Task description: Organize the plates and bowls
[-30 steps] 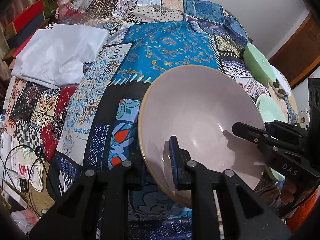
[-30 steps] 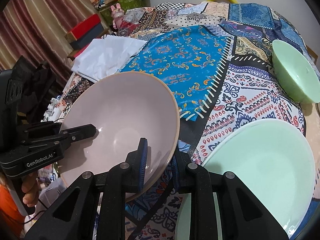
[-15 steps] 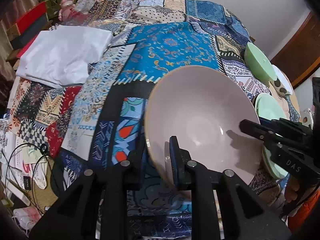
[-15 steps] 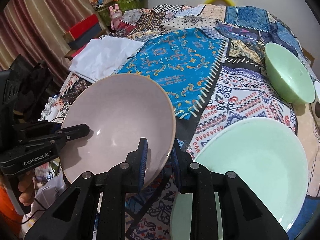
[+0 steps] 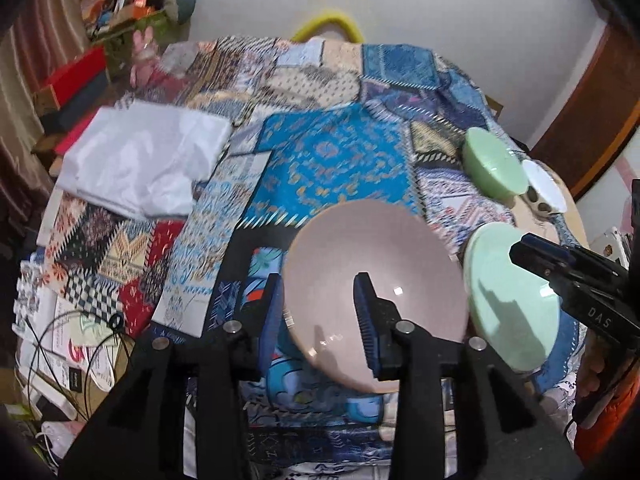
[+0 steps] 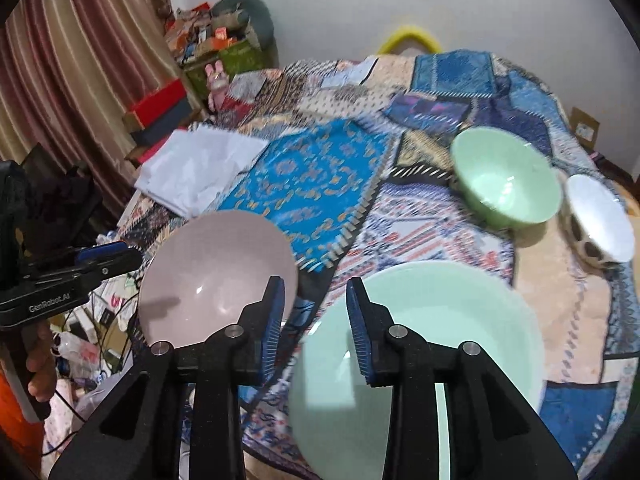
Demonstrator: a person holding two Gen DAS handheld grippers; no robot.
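Fingers left: left gripper [image 5: 318, 316] jaws part open, have just been opening; rim of pink plate [image 5: 376, 280] sits between the pads, pads not pressing, nothing held.
Fingers right: right gripper [image 6: 316, 326] jaws part open too, just been opening; gap shows quilt and near rim of mint plate [image 6: 424, 344], nothing gripped.
Pink plate: lower centre of left view, lower left of right view; lies on patchwork quilt [image 5: 332, 160], looks released.
Mint plate: just right of pink plate, lower right in left view, bottom centre in right view; edges look close, touching or overlapping cannot tell.
Mint bowl: green bowl [image 6: 506, 178] upper right of right view, apart from both plates.
White bowl: white bowl with dark spotted outside [image 6: 600, 220], far right edge, just beside mint bowl.
Other: white folded cloth [image 5: 148, 160] upper left of quilt; yellow hoop [image 6: 408, 38] at far edge; person's hand [image 6: 40, 364] on left handle, lower left of right view.
Progress: judged early to mid; pink plate set down beside mint plate, nothing stacked; plates not stacked, two bowls not nested or grouped.
Writing: "GenRobot.AI" on left gripper body in right view; "DAS" on right gripper body in left view.
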